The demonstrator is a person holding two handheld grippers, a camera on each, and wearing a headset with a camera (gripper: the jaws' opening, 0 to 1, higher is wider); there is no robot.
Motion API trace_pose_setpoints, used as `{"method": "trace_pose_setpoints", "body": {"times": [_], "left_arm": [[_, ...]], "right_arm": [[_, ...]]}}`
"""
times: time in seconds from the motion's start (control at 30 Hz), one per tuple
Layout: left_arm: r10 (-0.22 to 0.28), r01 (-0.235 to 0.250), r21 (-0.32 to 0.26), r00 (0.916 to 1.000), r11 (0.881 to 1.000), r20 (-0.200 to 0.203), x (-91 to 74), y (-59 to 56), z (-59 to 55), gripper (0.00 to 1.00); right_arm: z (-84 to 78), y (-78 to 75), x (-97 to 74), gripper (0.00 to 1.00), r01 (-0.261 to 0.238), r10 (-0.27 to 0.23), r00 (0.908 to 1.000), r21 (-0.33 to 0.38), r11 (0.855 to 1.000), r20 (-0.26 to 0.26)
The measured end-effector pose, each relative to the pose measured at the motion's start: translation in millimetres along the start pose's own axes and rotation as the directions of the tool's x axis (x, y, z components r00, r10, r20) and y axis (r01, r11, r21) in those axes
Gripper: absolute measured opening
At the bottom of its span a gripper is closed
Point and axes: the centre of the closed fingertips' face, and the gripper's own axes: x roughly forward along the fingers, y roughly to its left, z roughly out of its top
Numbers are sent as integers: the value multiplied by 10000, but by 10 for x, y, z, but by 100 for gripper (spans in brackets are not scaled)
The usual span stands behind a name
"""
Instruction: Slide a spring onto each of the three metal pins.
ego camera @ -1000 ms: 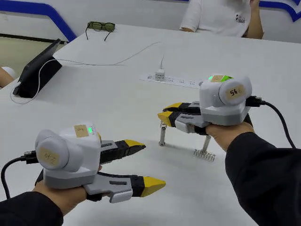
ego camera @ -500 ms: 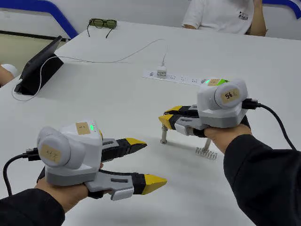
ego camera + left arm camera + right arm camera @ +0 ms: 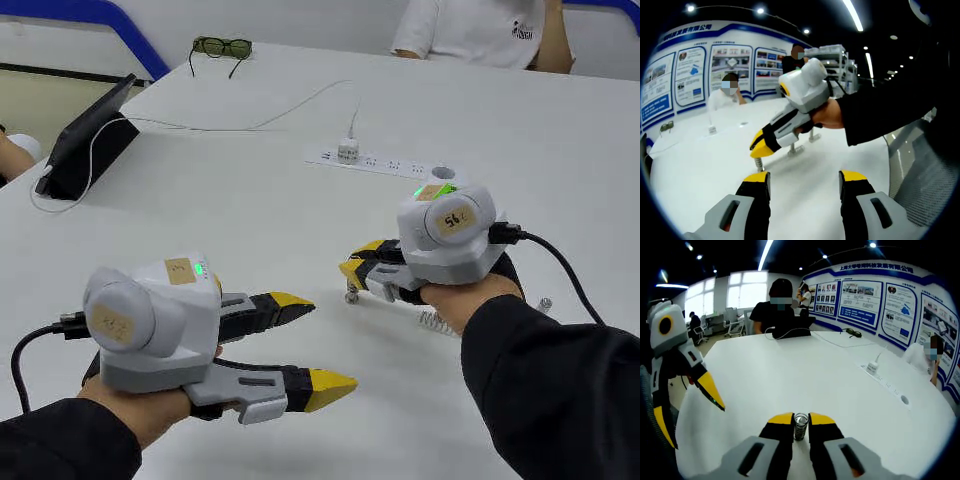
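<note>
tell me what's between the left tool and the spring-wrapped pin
Bare white tabletop between the yellow-tipped left tool and the spring-wrapped metal pin, per the left gripper view.

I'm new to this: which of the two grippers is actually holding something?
The right gripper: its jaws are closed on a small spring. The left gripper is wide open, with nothing between its jaws.

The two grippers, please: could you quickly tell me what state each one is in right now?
Left gripper: open, holding nothing.
Right gripper: shut on a spring.
</note>
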Motion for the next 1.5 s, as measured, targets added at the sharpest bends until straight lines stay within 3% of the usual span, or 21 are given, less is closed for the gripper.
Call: {"method": "trace_pose_setpoints", "body": {"times": [0.3, 0.8, 1.2, 1.5], "left_arm": [[-9, 9, -5, 10000, 10000, -16, 4, -2, -5, 56], [-41, 41, 75, 10000, 10000, -40, 12, -4, 21, 56], [-131, 132, 161, 9999, 9998, -73, 52, 5, 48, 55], [-267, 270, 317, 9996, 9991, -112, 147, 39, 97, 54]], "right_arm": [[-80, -9, 28, 13, 61, -60, 9993, 30, 10000, -380], [9, -12, -125, 16, 190, -189, 9997, 50, 9998, -129], [190, 9, -491, 18, 185, -206, 9976, 326, 9993, 658], [192, 62, -818, 20, 228, -231, 9959, 39, 9997, 872]]}}
